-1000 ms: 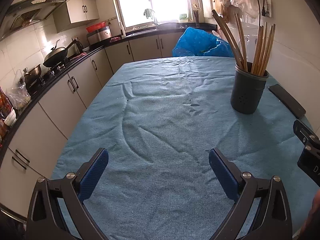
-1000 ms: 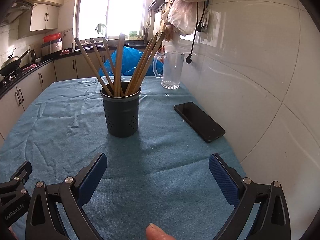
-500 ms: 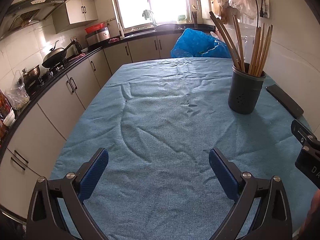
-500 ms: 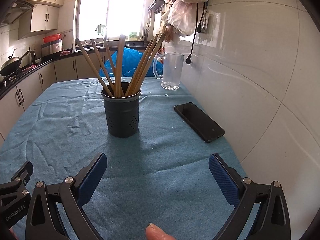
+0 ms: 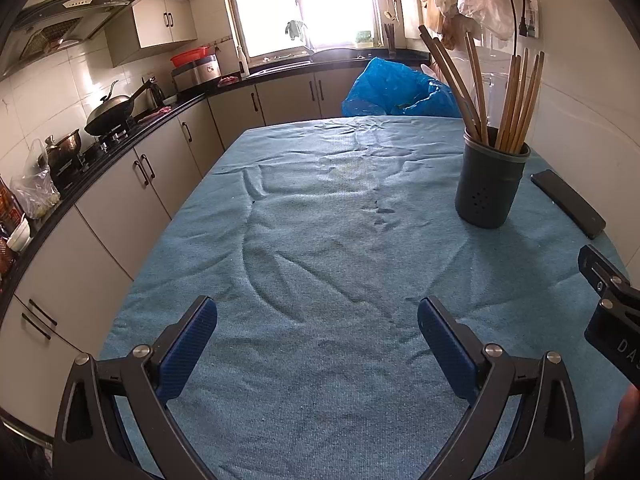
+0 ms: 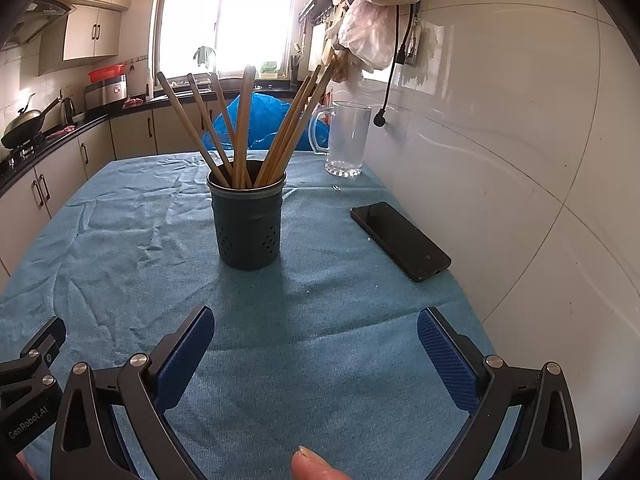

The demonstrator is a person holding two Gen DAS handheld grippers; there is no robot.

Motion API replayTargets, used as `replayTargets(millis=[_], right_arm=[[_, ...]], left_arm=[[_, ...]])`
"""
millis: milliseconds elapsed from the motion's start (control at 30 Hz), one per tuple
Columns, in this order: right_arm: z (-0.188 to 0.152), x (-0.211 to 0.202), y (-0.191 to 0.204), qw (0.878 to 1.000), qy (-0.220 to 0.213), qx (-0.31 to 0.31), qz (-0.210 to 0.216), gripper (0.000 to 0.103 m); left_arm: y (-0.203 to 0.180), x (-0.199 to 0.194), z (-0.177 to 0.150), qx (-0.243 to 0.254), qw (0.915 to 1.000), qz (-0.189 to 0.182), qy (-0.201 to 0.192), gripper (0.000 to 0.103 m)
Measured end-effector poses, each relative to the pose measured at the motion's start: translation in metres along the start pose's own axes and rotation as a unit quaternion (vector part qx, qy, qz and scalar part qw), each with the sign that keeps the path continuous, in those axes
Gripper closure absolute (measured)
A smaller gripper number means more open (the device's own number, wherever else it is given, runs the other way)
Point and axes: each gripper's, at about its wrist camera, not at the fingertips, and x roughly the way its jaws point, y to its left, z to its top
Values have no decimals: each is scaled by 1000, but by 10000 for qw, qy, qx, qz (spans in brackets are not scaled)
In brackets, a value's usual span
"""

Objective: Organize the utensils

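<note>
Blue towelling cloth [image 5: 320, 240] is covering the bench in my left wrist view, wrinkled across its middle. My left gripper [image 5: 317, 346] is hovering low over the near part of it, jaws spread wide and holding nothing. I am seeing the dark utensil holder [image 5: 490, 188] standing upright at the far right, with the wooden chopsticks [image 5: 516, 108] fanning out of its top. A black phone [image 5: 568, 204] is lying flat just right of the holder, apart from it. A blue plastic bag [image 5: 396, 94] is sitting at the far end of the bench. Part of the other gripper is poking in at the right edge.

In my right wrist view, the right gripper [image 6: 316, 346] is also hanging over the cloth [image 6: 320, 340] with jaws released and nothing between them. The utensil holder [image 6: 247, 224] is standing straight ahead, well beyond the fingertips, chopsticks [image 6: 240, 128] leaning to both sides inside it. The phone [image 6: 400, 234] is lying to its right, near the tiled wall. A clear glass jug [image 6: 348, 138] is standing further back by the wall. A fingertip [image 6: 316, 466] is showing at the bottom edge.
</note>
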Motion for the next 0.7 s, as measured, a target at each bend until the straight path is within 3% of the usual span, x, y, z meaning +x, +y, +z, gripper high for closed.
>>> replayTargets(millis=[700], right_arm=[[-3,-1,-2,9999,54,44,74,0]], left_arm=[[-1,-5,-1,22,10000,15,1,3]])
